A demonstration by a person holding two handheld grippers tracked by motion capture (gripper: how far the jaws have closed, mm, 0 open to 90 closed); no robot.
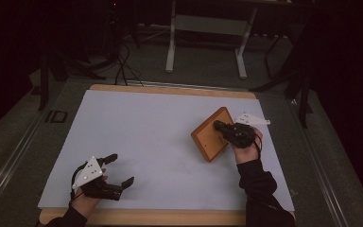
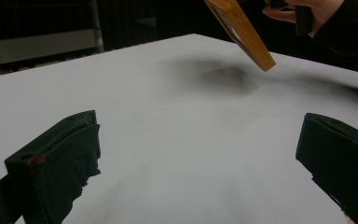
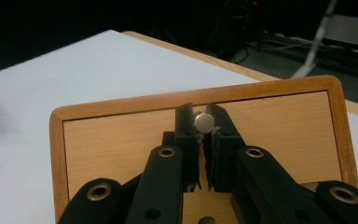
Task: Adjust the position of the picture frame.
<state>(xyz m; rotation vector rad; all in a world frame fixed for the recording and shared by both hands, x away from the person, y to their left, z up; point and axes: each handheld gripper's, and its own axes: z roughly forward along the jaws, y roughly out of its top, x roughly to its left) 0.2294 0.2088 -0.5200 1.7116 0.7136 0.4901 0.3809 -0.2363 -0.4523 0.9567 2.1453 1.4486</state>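
At three o'clock on the white-covered table [image 1: 137,127], the right gripper [image 3: 199,125] is clamped on the small round metal knob [image 3: 204,123] of a rimmed wooden panel [image 1: 211,135], held tilted clear of the surface. Left gripper [image 1: 122,169] rests at seven o'clock, jaws wide, empty. Risk: the narrow knob grip may let the panel swing or slip loose.

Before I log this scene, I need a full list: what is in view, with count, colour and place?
Wooden board: one, orange-brown, tilted, lifted clear of the sheet at the right.
Metal knob: one, silver, on the board's face, pinched between the right jaws.
White sheet: one, covering the tabletop.
Table: one, wooden edge around the sheet.
White frame legs: two, on the floor behind.
Left gripper: black, open, near left.
Right gripper: black, shut on the knob.
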